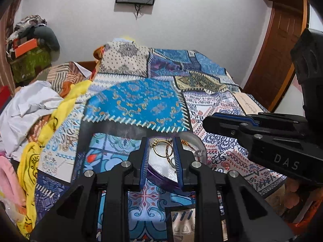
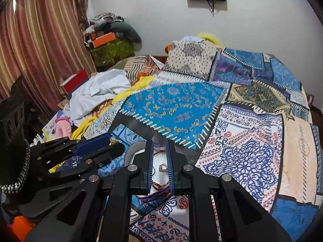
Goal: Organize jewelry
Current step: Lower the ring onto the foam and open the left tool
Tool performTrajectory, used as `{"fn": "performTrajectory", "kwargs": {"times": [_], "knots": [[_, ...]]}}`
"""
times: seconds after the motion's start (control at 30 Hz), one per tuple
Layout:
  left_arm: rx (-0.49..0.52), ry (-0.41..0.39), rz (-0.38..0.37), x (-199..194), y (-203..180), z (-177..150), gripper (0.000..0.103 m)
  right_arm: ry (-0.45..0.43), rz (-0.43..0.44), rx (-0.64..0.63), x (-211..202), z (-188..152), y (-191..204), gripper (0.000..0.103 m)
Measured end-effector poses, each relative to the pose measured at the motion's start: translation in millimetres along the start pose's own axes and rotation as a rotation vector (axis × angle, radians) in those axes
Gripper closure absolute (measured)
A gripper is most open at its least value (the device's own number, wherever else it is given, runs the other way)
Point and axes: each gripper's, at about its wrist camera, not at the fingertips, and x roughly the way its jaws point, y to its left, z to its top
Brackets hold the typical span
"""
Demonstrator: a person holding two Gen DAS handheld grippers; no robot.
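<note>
Jewelry [image 1: 161, 148] in dish [image 1: 198, 141]; both grippers [image 1: 160, 159] [image 2: 159, 161] part-open, holding nothing. Lower slowly, pinch one ring, avoid tangling.

patchwork bedspread [image 2: 242, 141], jewelry dish [image 1: 198, 141], crumpled clothes [image 2: 97, 92]

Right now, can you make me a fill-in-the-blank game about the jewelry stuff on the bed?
1. The jewelry lies in a round ____.
2. The gold hoop shows between the ____ gripper's fingers.
3. The silver ring shows between the ____ gripper's fingers.
4. The tray sits on a patchwork ____.

Answers: tray, left, right, bedspread
</note>
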Motion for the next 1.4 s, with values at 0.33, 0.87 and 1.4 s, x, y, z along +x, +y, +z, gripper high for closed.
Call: {"fn": "performTrajectory", "kwargs": {"times": [0.33,0.87,1.4], "knots": [[0.017,0.046,-0.041,18,0,-7,0.08,0.07,0.016,0.048,21,-6,-10,0.092],[0.014,0.035,0.01,0,-4,1,0.072,0.038,-0.046,0.071,-14,-6,-21,0.07],[0.013,-0.067,0.035,-54,-26,23,0.051,-0.071,-0.216,0.164,-91,-23,-71,0.067]]}}
